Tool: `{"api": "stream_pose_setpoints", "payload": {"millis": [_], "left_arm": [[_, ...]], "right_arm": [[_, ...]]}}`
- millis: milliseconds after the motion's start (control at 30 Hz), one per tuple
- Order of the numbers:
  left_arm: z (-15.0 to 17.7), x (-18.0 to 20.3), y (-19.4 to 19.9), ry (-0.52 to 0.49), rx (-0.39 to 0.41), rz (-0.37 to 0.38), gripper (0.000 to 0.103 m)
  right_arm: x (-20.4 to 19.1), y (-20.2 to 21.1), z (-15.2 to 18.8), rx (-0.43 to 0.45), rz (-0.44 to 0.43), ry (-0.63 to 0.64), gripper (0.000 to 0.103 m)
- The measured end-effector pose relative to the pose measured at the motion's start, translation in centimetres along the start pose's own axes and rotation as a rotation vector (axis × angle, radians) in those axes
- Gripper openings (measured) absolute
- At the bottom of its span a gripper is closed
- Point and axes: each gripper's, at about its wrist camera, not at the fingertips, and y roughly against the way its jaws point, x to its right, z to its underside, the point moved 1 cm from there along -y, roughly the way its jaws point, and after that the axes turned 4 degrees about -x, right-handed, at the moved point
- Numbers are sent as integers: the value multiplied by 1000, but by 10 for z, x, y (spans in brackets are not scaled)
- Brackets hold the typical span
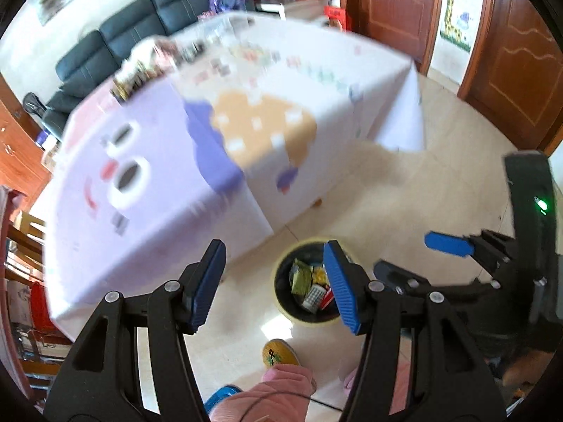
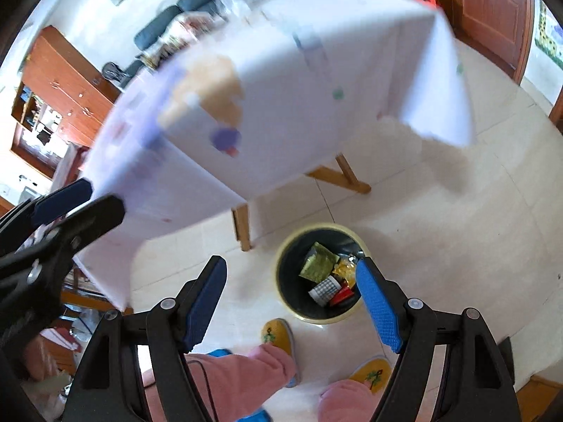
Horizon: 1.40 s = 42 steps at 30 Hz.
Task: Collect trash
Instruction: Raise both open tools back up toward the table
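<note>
Left view: left gripper (image 1: 274, 285) is wide, holds nothing. Round bin (image 1: 281, 302) on tile floor w/ wrappers (image 1: 309, 281) inside. Table (image 1: 158, 147) cloth shows a blurry cartoon face.

Right view: right gripper (image 2: 292, 302) is wide & empty too. Only here: wood table legs (image 2: 242, 225), both yellow slippers (image 2: 278, 334).

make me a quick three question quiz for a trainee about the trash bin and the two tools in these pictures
1. True or false: the left tool is holding a wrapper.
2. Where does the trash bin stand? A) on the table B) on the floor beside the table C) on the sofa
3. Fill in: the green packet lies ____ the bin.

Key:
1. False; both it and the right tool are open and empty.
2. B; it stands on the tiled floor near the table, in front of the person's yellow slippers.
3. inside
</note>
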Motion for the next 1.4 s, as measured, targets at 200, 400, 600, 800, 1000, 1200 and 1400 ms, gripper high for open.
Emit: {"api": "stream_pose_setpoints", "payload": {"millis": [200,400,600,800,1000,1200,1400], "left_arm": [[-27,-13,79,54,61,-13,55],[-41,-25,133,123,114,-44,55],[-47,-37,176,193,182,-89,55],[-54,-59,200,283,219,-128,55],[-66,-85,207,336,271,-168,55],[-89,-125,193,357,288,-169,55],[-129,-185,151,343,261,-114,55]], "right_arm": [[-33,89,-12,74,-2,66,77],[-56,160,-25,143,-12,139,77],[-83,209,-38,199,-23,229,77],[-104,232,-57,242,-26,300,77],[-120,239,-88,289,-29,340,77],[-139,219,-134,277,-19,338,77],[-165,176,-194,255,25,295,77]]}}
